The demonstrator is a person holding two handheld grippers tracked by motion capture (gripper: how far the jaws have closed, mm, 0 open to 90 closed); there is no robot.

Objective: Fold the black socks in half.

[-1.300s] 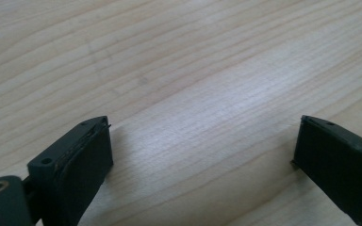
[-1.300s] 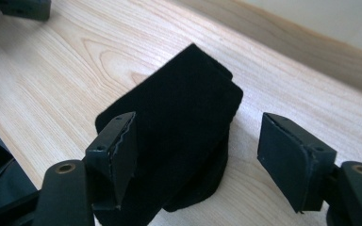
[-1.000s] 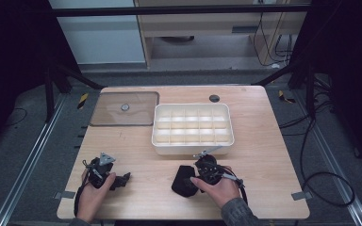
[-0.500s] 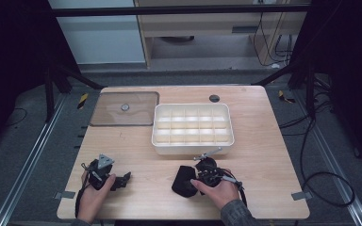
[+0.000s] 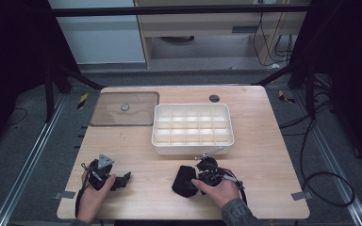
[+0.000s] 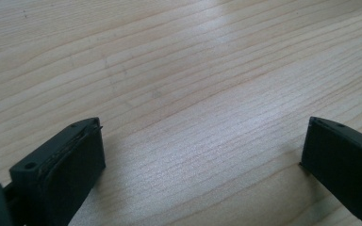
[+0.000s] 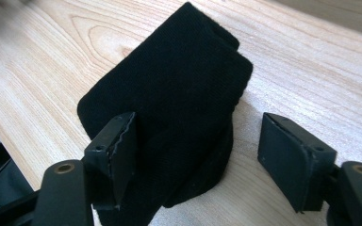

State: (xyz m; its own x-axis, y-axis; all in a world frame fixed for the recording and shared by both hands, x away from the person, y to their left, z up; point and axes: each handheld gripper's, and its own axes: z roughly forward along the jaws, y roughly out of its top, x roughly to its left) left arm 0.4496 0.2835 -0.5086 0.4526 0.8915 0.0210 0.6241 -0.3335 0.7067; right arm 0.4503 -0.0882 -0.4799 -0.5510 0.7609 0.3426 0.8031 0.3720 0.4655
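Right gripper (image 7: pixel 195 160) is gaping around black folded cloth (image 7: pixel 169 108); closing off-centre risks pinching one layer, unfolding it. Left gripper (image 6: pixel 202 160) is idling open on surface (image 6: pixel 179 70).

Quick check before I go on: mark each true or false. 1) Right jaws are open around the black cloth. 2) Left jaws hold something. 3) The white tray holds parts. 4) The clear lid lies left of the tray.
1) True: the right gripper stands open, the black cloth between its jaws.
2) False: the left gripper is open over bare table.
3) False: the white tray compartments look empty.
4) True: the clear lid lies flat left of it.
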